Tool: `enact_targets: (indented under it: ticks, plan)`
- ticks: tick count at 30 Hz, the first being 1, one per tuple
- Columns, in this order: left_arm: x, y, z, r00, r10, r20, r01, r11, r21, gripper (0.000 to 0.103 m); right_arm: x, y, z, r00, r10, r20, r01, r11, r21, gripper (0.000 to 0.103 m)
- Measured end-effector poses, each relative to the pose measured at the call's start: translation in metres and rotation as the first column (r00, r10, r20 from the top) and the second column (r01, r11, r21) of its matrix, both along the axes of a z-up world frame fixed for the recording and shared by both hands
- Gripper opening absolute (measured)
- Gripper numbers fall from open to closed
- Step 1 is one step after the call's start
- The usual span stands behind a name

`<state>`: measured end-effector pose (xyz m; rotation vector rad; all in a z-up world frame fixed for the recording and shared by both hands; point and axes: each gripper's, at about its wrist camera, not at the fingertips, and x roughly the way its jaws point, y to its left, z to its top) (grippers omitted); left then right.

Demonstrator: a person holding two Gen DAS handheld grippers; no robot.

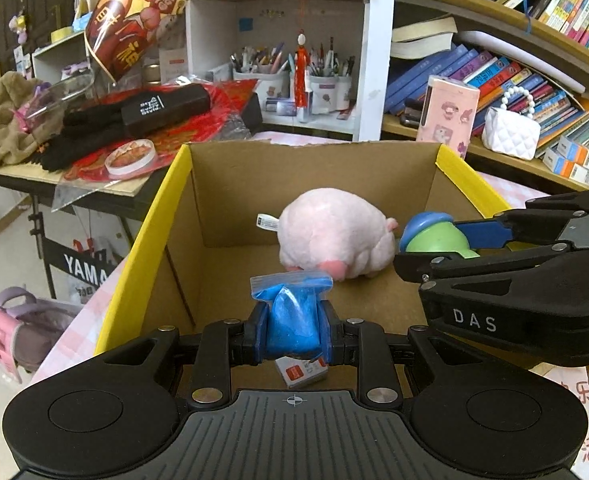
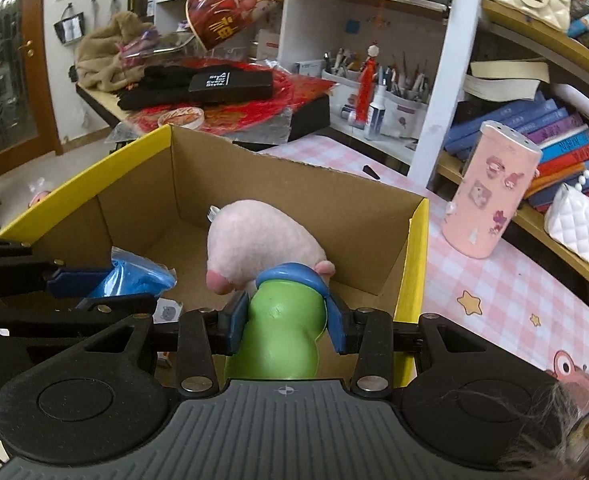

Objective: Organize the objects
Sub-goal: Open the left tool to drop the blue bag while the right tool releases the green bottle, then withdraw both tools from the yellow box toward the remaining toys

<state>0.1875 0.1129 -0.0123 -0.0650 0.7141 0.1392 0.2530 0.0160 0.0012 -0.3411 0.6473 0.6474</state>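
Two grippers hover over open cardboard box (image 1: 230, 184) with yellow-edged flaps. Left gripper (image 1: 292, 326) clamps blue bag (image 1: 290, 316) of powder between blue pads, above box's near edge. Right gripper (image 2: 282, 320) clamps green toy (image 2: 280, 332) with blue cap, near box's right wall. Pink plush pig (image 1: 334, 234) lies on box floor toward far wall; small card (image 1: 300, 372) near front edge.

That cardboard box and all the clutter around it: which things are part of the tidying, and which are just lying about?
Part of the job:
cardboard box
blue bag, in left hand-held gripper
green toy, in right hand-held gripper
pink plush

Lying about:
books
pen pots
white purse
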Motion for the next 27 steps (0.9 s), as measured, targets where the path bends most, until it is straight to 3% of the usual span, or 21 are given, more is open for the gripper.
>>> enact_targets:
  ticks: [5, 10, 20, 27]
  plan:
    - [-0.002, -0.002, 0.002, 1.0, -0.023, 0.013, 0.023, 1.0, 0.012, 0.032, 0.0, -0.001, 0.001, 1.0, -0.013, 0.002, 0.013, 1.0, 0.008, 0.043]
    - [-0.018, 0.0, 0.015, 0.997, -0.013, 0.079, 0.01, 0.999, 0.043, 0.058, -0.003, -0.011, 0.01, 0.998, -0.069, 0.0, 0.069, 0.996, 0.059, 0.049]
    - [-0.053, 0.005, 0.042, 0.983, 0.016, 0.185, -0.018, 1.0, 0.009, 0.065, -0.043, -0.03, 0.04, 0.983, -0.169, 0.077, 0.155, 0.974, 0.163, 0.052]
    - [-0.08, 0.006, 0.048, 0.978, 0.019, 0.207, -0.017, 1.0, -0.008, 0.069, -0.078, -0.046, 0.045, 0.962, -0.255, 0.102, 0.235, 0.956, 0.176, 0.056]
